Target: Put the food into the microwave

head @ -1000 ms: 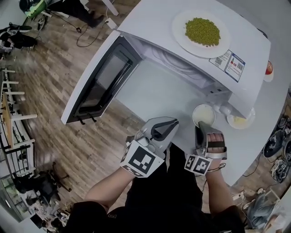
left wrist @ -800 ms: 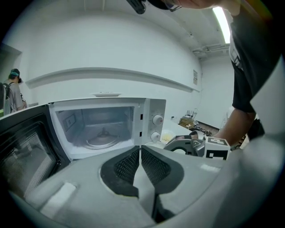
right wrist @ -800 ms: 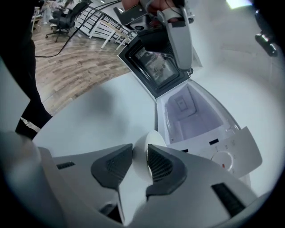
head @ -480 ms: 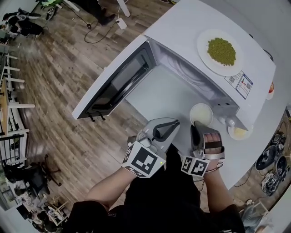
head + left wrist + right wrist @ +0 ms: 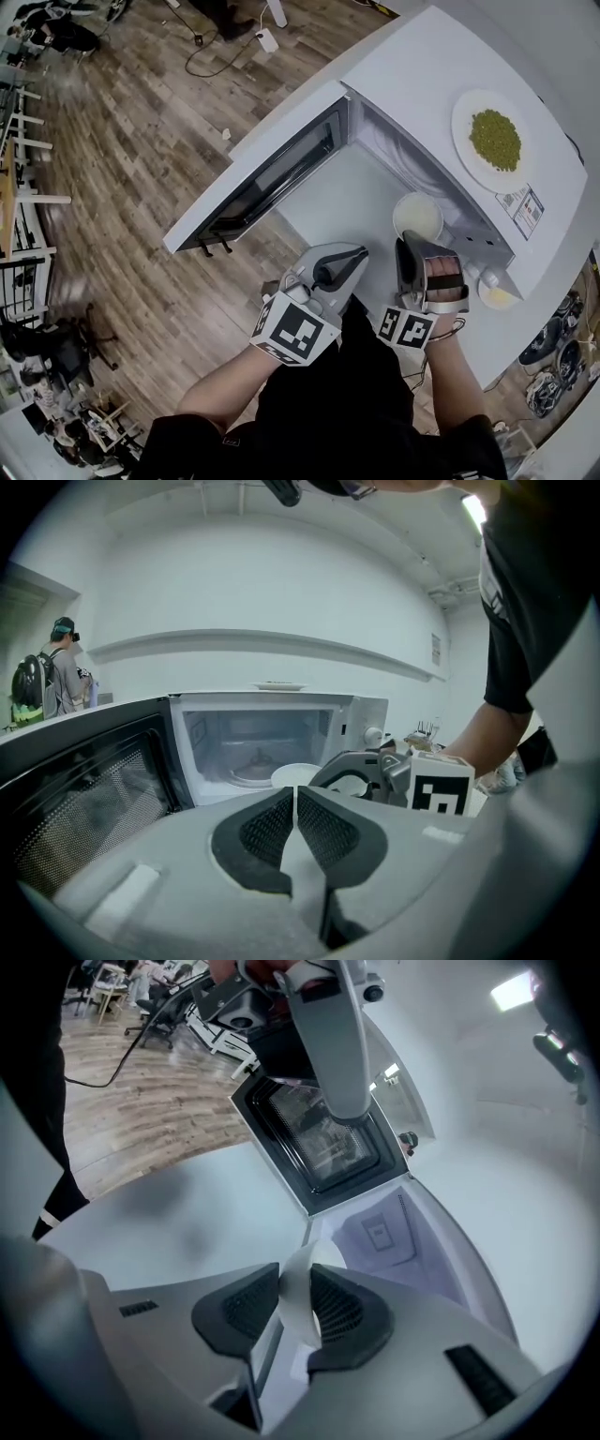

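Wood-plank flooring runs along the left of the head view, with a black cable trailing across its far end. On the right a smooth white table bears a boxy white microwave. Its dark-windowed door is swung wide out to the left, so the cavity mouth faces the person. On the microwave's flat top sits a round white plate heaped with green peas. A small shallow dish holding something yellowish lies on the table just beside the microwave's near right corner. In the left gripper view a round glass turntable lies on the cavity floor, and a person with a backpack stands far off at the left.

The small round white bowl hangs at the cavity mouth, toward its right side (whether it has crossed the threshold cannot be told). The right gripper carries it: ribbed dark pads pinch the thin near rim. The left gripper is just left of it over the table's near edge, its ribbed pads pressed together on nothing.
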Available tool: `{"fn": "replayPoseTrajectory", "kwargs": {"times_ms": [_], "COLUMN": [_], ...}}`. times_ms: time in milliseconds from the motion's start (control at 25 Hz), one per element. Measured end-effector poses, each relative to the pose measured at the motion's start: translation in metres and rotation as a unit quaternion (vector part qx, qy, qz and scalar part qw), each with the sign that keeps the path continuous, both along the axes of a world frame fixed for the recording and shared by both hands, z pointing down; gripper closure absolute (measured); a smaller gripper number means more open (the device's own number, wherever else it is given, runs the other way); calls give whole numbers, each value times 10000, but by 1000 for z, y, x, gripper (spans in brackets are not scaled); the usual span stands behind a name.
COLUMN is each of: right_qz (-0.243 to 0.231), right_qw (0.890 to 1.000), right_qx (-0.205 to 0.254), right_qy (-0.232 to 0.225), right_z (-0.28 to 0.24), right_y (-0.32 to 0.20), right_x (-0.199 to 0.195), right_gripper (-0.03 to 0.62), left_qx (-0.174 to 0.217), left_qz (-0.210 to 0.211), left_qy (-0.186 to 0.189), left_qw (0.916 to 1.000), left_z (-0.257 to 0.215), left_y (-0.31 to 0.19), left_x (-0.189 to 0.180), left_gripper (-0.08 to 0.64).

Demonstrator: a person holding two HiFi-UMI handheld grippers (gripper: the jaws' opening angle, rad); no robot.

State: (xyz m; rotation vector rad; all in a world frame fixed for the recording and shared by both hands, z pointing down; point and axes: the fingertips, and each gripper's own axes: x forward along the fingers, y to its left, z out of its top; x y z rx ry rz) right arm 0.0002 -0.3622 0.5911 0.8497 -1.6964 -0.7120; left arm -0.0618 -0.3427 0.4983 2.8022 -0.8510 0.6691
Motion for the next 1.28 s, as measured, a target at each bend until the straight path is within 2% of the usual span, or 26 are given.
{"fn": "replayPoseTrajectory", "kwargs": {"times_ms": [240,440,880,1040,1280], "right_qz": [-29,85,911,1060,1337], "right_qw": [9999,9998,9955,9941,9906], "right_qx": [160,151,-88,-75,-207], "right_qy": [-40,-18,-255,-202,-220], "right_z": [-6,-4,10,6,17], "right_y": [-42,-72,-117,-130,-144], "right_x": [-18,-16,16,24,30], "right_gripper": [477,477,476,476,473], "left_qx": [7,-2,-117,-189,-73], "left_qz": [-44,26,15,5,-16], "left_qy": [-2,17,-39,-116,-56], "left_qw": [10000,10000,9999,9998,10000], "left_z": [3,5,11,10,2], "left_y": [-23,-37,-36,-26,-16], "left_x": [-8,-6,-13,-23,-37], "left_gripper": [538,538,538,538,538]}}
